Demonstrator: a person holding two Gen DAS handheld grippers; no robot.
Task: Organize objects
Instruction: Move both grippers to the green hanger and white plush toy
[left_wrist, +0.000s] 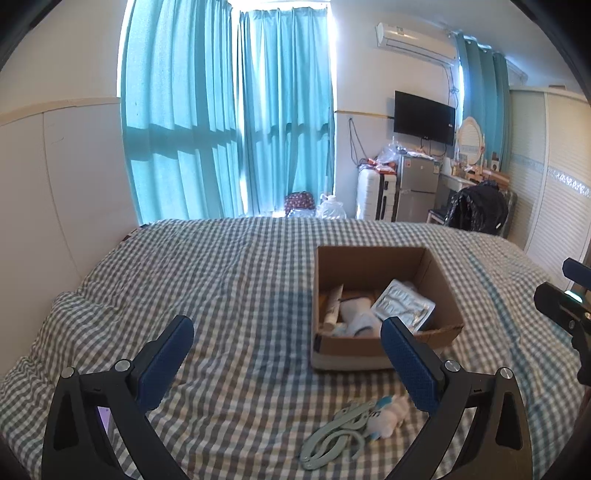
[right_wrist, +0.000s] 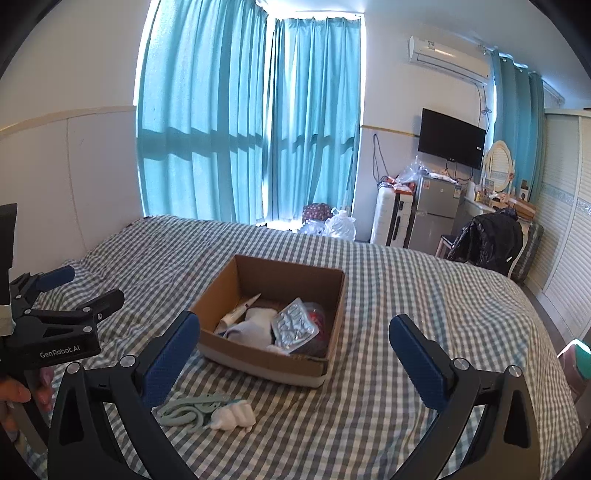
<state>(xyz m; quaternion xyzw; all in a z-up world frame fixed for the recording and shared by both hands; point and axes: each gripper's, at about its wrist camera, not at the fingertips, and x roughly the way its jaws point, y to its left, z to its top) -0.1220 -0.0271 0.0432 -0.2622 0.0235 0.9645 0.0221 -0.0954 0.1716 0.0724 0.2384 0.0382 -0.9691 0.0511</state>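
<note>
Grey-and-white checked bedspread (right_wrist: 388, 295); brown cardboard box (right_wrist: 280, 275); teal curtains (right_wrist: 207, 129); pale-green hangers (right_wrist: 186, 410); blue-padded black grippers, lower frame.

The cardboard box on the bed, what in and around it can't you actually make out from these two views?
- Cardboard box contents: near wall hides the bottom in both views; tube, sock and foil pack overlap, hiding whatever lies beneath.
- Foil pack print: too small to read.
- Pale green clips and small white toy: tangled, with the left gripper's finger covering the toy's edge.
- Right gripper: cut off at the left wrist view's right edge.
</note>
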